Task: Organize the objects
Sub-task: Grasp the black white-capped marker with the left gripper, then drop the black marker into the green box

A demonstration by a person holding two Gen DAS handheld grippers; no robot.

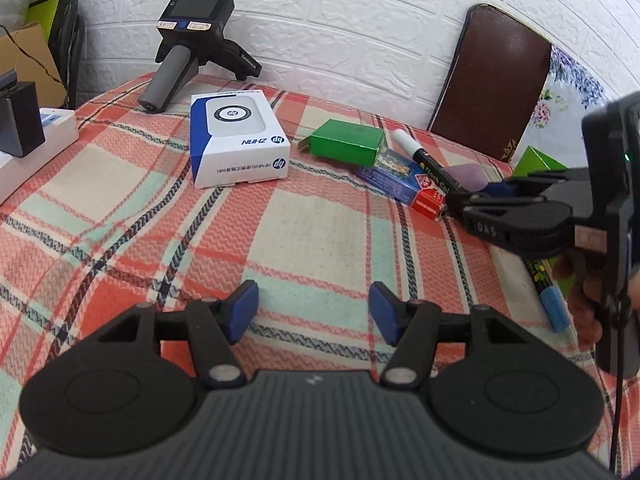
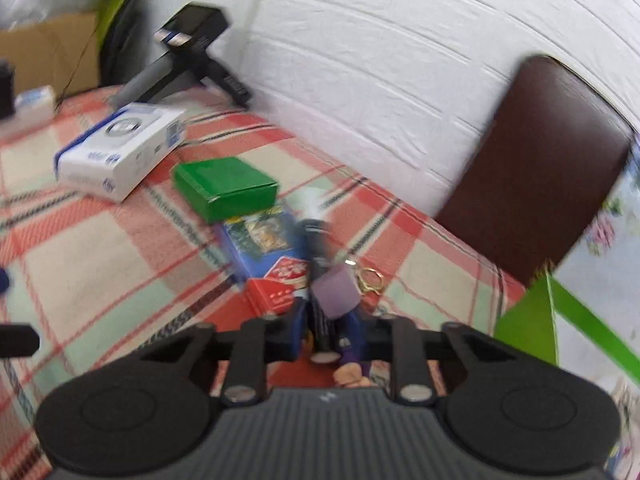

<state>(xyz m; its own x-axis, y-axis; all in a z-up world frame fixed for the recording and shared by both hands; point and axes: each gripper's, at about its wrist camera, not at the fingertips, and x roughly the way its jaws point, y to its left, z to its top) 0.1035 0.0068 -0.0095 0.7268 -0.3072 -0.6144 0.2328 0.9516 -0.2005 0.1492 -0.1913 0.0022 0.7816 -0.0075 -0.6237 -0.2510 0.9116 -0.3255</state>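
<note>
My right gripper (image 2: 326, 320) is shut on the rear end of a black marker with a white cap (image 2: 318, 248). The marker leans over a blue and red carton (image 2: 268, 256). A purple tag (image 2: 336, 292) lies by the right pad, with a gold key ring (image 2: 370, 280) beside it. In the left wrist view the same marker (image 1: 420, 156) sticks out of the right gripper (image 1: 454, 196). My left gripper (image 1: 314, 312) hangs open over bare plaid cloth with nothing between its blue pads. A green box (image 1: 346, 142) and a white and blue HP box (image 1: 236, 140) rest farther back.
A black handheld device (image 1: 196, 36) leans against the white wall at the back left. A brown chair back (image 1: 492, 80) stands at the table's right rear. A lime green box (image 2: 528, 320) and a blue-capped pen (image 1: 554, 308) sit by the right edge. A white box (image 1: 36, 144) lies far left.
</note>
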